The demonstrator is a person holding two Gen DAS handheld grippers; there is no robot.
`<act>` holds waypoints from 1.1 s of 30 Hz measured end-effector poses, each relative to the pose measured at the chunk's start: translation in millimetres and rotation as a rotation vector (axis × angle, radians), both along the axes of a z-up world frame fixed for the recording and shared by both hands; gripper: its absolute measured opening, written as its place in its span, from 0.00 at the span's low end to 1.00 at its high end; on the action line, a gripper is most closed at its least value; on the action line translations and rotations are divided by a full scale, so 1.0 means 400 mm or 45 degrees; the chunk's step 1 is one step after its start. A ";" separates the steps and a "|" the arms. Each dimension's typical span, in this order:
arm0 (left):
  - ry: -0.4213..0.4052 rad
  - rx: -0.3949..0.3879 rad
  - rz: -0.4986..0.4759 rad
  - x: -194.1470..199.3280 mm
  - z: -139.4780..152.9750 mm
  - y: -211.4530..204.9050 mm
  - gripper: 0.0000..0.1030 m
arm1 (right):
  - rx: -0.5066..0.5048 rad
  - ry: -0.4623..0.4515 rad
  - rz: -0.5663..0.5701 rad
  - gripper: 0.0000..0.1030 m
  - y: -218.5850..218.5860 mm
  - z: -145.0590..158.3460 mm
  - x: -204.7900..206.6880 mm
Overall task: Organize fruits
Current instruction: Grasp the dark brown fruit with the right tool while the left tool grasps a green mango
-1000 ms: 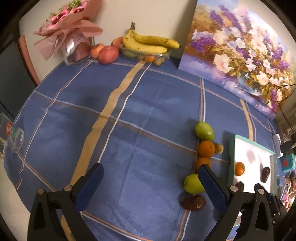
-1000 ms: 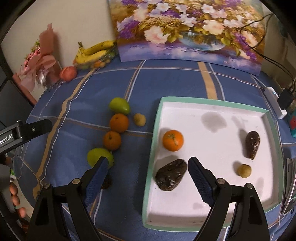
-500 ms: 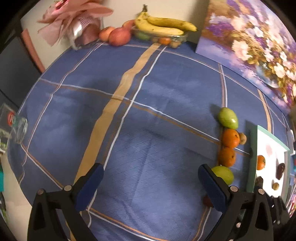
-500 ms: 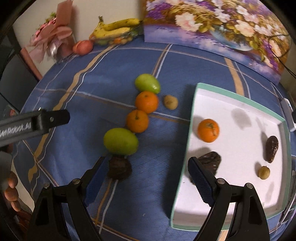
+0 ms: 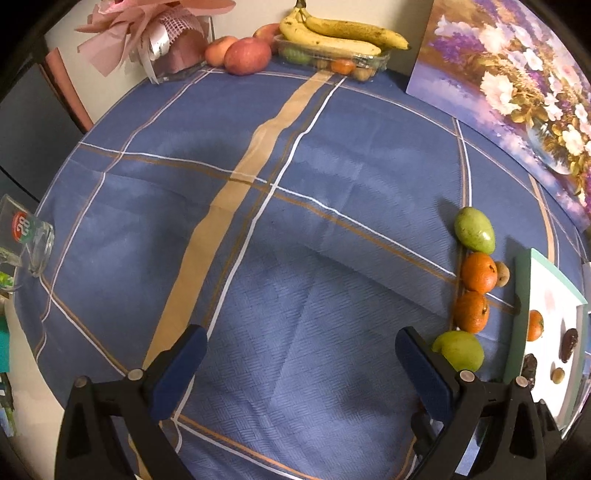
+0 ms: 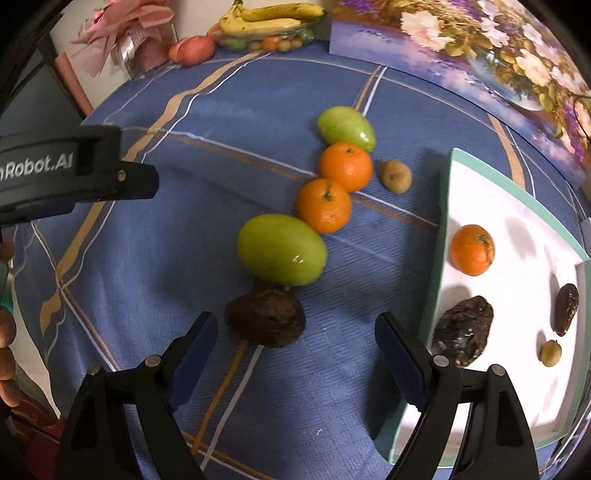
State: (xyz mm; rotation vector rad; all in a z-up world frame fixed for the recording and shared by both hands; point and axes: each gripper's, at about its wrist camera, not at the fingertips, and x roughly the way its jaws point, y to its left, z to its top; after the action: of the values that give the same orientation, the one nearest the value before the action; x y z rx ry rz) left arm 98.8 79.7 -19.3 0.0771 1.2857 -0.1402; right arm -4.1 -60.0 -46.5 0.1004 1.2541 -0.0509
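Observation:
On the blue cloth lies a row of fruit: a dark wrinkled fruit [image 6: 265, 318], a green mango [image 6: 282, 249], two oranges [image 6: 324, 205] [image 6: 345, 166], a second green mango [image 6: 346, 128] and a small brown fruit [image 6: 396, 176]. The white tray [image 6: 524, 236] holds an orange [image 6: 472, 250], a dark wrinkled fruit [image 6: 462, 331], a date [image 6: 566, 308] and a small brown fruit [image 6: 551, 353]. My right gripper [image 6: 295, 354] is open and empty, just in front of the dark fruit on the cloth. My left gripper [image 5: 301, 363] is open and empty over bare cloth, left of the fruit row [image 5: 474, 271].
Bananas on a clear fruit box [image 5: 340, 35], red apples [image 5: 247, 56] and a pink bouquet [image 5: 159, 33] stand at the table's far edge. A flower painting [image 5: 517, 85] leans at the back right. A glass [image 5: 26, 243] lies at the left edge.
My right gripper has swung left from over the tray to the fruit row, closing in on the dark fruit on the cloth. My left gripper has shifted left and forward.

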 end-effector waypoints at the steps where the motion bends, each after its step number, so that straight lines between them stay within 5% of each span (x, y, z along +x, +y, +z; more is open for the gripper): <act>1: 0.005 -0.002 0.004 0.001 -0.003 0.001 1.00 | -0.003 0.005 0.007 0.82 0.004 -0.004 0.002; 3: 0.008 -0.005 0.010 0.002 -0.004 0.004 1.00 | -0.001 0.011 0.017 0.69 0.008 -0.010 0.005; 14: 0.001 -0.041 0.012 0.005 0.007 0.000 1.00 | 0.032 -0.020 0.073 0.46 0.045 -0.003 0.021; 33: -0.022 -0.137 0.021 -0.011 0.042 -0.031 1.00 | 0.119 -0.152 -0.084 0.46 -0.071 0.109 -0.030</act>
State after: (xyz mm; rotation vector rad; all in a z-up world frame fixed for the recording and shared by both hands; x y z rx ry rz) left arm 94.4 67.4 -2.6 -0.0245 1.2589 -0.1940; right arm -16.3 -88.4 -3.0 0.2224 1.1336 -0.0428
